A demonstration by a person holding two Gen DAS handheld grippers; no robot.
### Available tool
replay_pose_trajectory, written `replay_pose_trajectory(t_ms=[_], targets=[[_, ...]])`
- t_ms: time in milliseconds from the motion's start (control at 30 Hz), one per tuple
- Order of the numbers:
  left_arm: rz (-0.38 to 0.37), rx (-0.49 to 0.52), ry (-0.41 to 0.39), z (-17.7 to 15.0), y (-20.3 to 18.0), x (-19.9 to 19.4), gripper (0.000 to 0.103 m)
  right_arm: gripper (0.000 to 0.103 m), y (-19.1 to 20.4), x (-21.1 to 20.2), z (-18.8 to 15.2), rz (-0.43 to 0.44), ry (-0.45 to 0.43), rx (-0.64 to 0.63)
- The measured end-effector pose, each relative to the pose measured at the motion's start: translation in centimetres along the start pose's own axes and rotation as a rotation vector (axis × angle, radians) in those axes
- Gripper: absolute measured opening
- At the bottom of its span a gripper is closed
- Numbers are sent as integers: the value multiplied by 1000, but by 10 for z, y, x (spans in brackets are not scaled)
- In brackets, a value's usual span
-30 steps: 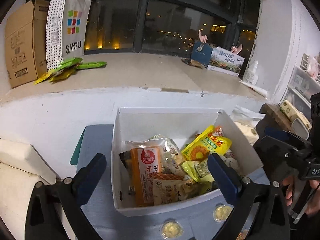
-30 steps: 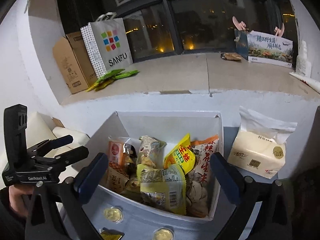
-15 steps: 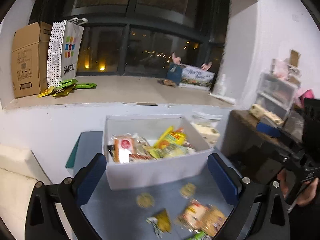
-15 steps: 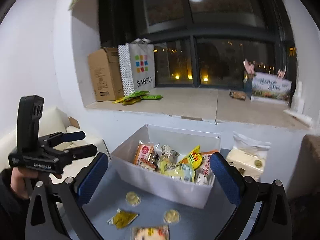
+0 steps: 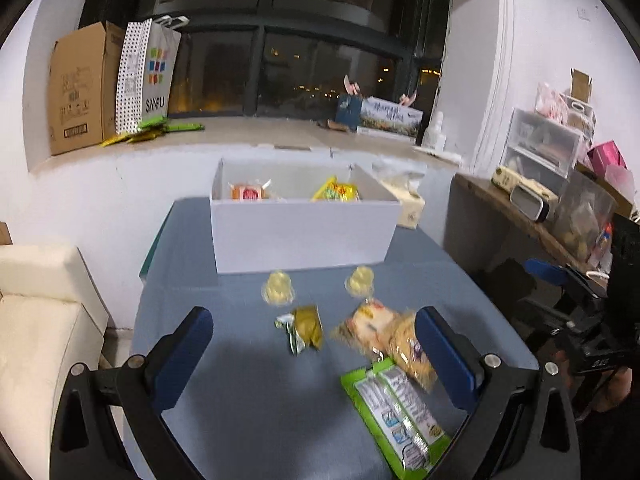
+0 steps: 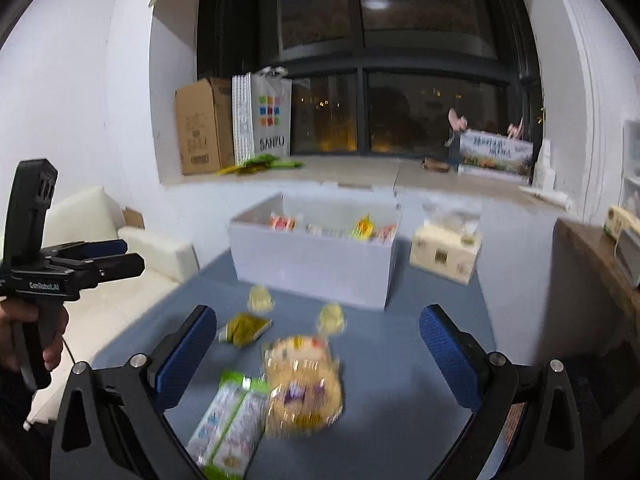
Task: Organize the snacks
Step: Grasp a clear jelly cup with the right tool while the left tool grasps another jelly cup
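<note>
The left tongs stand spread wide with nothing between their blue pads, hanging above the blue-grey surface. In the right wrist view these same tongs appear side-on at the far left edge, in a hand, and from that angle their gap cannot be judged. Left of them, off the surface, is a cream sofa.

Ahead of the left tongs and between their pads lies an olive-green packet, crumpled at its near end. Further ahead are two small round yellow snacks, the second to the right, both just in front of the white box. The box stands beyond the tongs on the surface, with an orange packet and a yellow packet showing above its rim. Close to the right pad lies a clear bag of golden biscuits, blurred, and nearer still a green-edged pack, the two touching or overlapping.

The right tongs are likewise spread wide and empty, held over the same surface; the biscuit bag and green-edged pack lie between and just below their pads. Ahead and to the right of them, beside the box, is a tissue pack.
</note>
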State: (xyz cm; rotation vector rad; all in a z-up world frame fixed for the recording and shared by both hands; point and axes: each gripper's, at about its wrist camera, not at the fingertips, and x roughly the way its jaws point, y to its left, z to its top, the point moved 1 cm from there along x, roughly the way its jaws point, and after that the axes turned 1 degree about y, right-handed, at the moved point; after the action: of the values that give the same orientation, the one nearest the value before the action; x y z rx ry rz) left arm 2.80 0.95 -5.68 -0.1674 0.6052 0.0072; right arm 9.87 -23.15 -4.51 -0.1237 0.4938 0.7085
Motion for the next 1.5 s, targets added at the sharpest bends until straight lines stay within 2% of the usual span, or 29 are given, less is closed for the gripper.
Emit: replay_pose_trajectory(t_ms=[67, 333, 633, 800, 833, 867, 900, 933, 967, 1133, 1300, 1500], targets=[[-8, -1, 10, -1, -1, 2, 103, 103, 1, 11, -10, 9, 55, -11], [-18, 11, -3, 2, -4, 2, 103, 103, -8, 53, -7, 59, 105, 21], [-14, 5, 7, 0, 0, 5, 103, 103, -13, 170, 11, 66, 289, -7], [-4, -14, 19, -5, 8, 8, 103, 102, -15, 228, 2, 18, 398, -30], [-2, -18, 21, -6, 10, 8, 103, 99, -16, 235, -2, 4, 415, -32], [0, -24, 24, -7, 11, 9, 103, 87, -18, 239, -5, -3, 426, -28], [-1, -28, 26, -8, 13, 10, 103, 63, -20, 244, -10, -4, 447, -16], [-2, -31, 30, -9, 13, 11, 103, 47, -21, 248, -14, -11, 463, -9], [-2, -33, 34, -10, 14, 12, 103, 40, -23, 250, -18, -17, 483, -4], [-5, -30, 39, -10, 14, 16, 103, 39, -32, 238, -21, 23, 434, 36], [-9, -19, 52, -10, 11, 25, 103, 39, -51, 207, -6, 29, 336, 85], [-49, 2, 85, 3, 4, 65, 103, 39, -60, 138, 13, 60, 184, 147]])
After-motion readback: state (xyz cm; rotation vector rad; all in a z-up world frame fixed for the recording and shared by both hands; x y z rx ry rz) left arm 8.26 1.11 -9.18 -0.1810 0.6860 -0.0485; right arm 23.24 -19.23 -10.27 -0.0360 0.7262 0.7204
